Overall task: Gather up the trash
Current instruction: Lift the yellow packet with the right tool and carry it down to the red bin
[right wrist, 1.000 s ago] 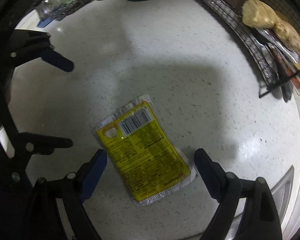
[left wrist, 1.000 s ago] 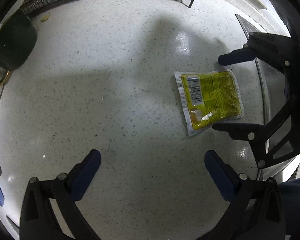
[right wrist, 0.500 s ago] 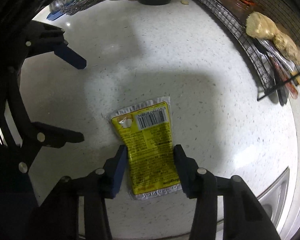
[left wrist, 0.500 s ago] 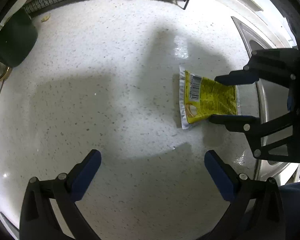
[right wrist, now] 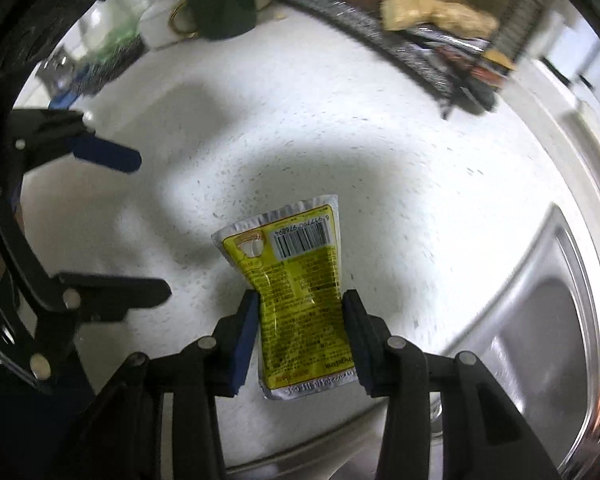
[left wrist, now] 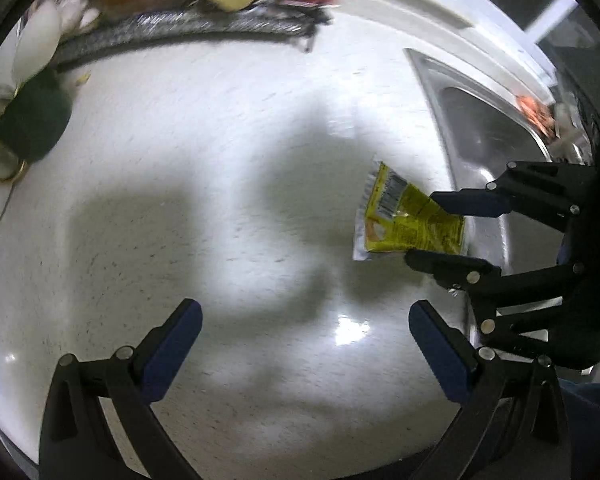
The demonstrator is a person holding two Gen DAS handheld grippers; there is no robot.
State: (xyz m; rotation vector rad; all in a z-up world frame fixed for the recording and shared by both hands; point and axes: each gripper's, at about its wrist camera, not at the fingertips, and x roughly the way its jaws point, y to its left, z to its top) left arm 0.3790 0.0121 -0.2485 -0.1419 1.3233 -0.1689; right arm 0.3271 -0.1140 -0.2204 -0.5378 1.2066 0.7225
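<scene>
The right gripper [right wrist: 300, 332] has its jaws pinched on the yellow packet [right wrist: 296, 288], held just above the table [right wrist: 380, 168] near the sink [right wrist: 540, 320], while the left gripper [left wrist: 304, 344] hangs wide open and empty, so binning remains

Both the left gripper [left wrist: 304, 340] and the right gripper [right wrist: 300, 332] are built of matte black, angular linkage arms dotted with round silver rivets, each finger tipped with a flat, dark blue rectangular pad [left wrist: 172, 342] along its inner face.
</scene>
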